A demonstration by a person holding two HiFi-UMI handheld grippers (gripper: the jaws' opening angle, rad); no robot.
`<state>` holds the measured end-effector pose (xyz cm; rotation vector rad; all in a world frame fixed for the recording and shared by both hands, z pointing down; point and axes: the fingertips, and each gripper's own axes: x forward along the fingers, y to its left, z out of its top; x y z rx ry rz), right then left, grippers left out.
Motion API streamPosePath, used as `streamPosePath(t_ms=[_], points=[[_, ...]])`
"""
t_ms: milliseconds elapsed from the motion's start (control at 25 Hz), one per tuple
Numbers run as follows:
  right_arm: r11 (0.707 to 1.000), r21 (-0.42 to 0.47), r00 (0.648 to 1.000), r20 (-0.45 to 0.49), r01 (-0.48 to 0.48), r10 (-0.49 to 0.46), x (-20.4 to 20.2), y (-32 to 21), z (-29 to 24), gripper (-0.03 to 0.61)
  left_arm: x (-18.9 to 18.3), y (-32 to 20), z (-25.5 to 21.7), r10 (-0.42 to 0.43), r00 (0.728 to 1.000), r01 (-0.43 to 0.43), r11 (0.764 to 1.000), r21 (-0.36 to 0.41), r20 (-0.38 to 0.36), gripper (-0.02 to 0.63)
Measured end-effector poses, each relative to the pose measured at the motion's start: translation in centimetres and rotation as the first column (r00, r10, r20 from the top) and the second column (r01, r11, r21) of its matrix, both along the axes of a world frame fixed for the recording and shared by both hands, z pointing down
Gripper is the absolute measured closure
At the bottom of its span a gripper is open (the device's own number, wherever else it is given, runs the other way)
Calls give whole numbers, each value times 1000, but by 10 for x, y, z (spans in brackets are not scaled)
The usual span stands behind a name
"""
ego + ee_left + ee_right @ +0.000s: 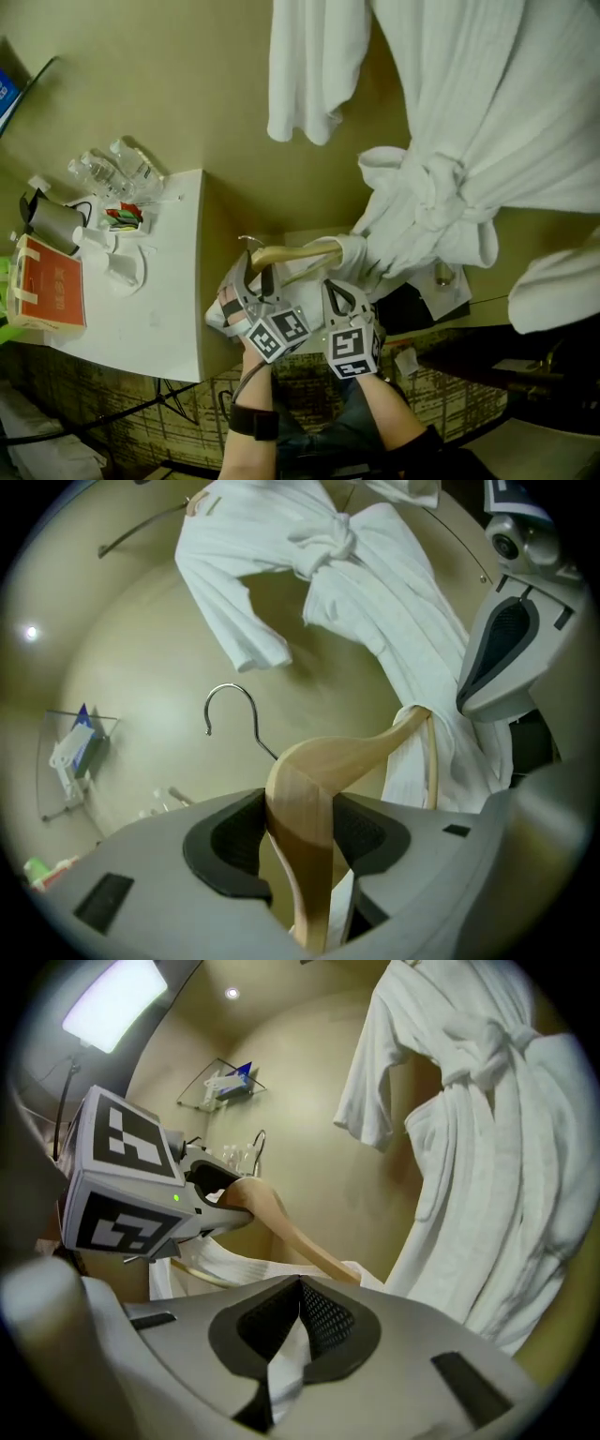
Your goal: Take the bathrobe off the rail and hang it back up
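Observation:
A white bathrobe [469, 122] with a knotted belt hangs against the beige wall at the upper right, one sleeve [305, 75] dangling left of it. My left gripper [251, 272] is shut on the shoulder of a wooden hanger [291, 253]; its wire hook [234, 710] points up, free of any rail. The hanger's far end is buried in white robe cloth [412, 761] that runs up to the hanging robe [375, 592]. Right beside it, my right gripper [345, 281] is shut on a fold of robe cloth [286, 1372]. The hanger [281, 1222] and the robe [487, 1147] also show in the right gripper view.
A white table [169, 319] at the left carries water bottles [112, 173], a kettle [47, 220], cups and an orange box [47, 286]. A thin rail [141, 532] shows at the top left of the robe. A glass shelf [225, 1082] sticks out from the wall.

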<state>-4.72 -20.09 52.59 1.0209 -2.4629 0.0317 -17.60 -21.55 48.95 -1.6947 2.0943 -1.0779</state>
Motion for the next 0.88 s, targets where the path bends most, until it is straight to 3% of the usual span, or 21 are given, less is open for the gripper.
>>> streamPosePath(t_ms=[400,880], points=[[982,190,997,83,-15,-1,-2,-18,-141,555,3,-13,-161,64,992,-81,983,166,106,407],[908,416,991,136,-42,-17,-5,-21,-286,555,9,-10,-318,129,966,-198,926,323,223,407]])
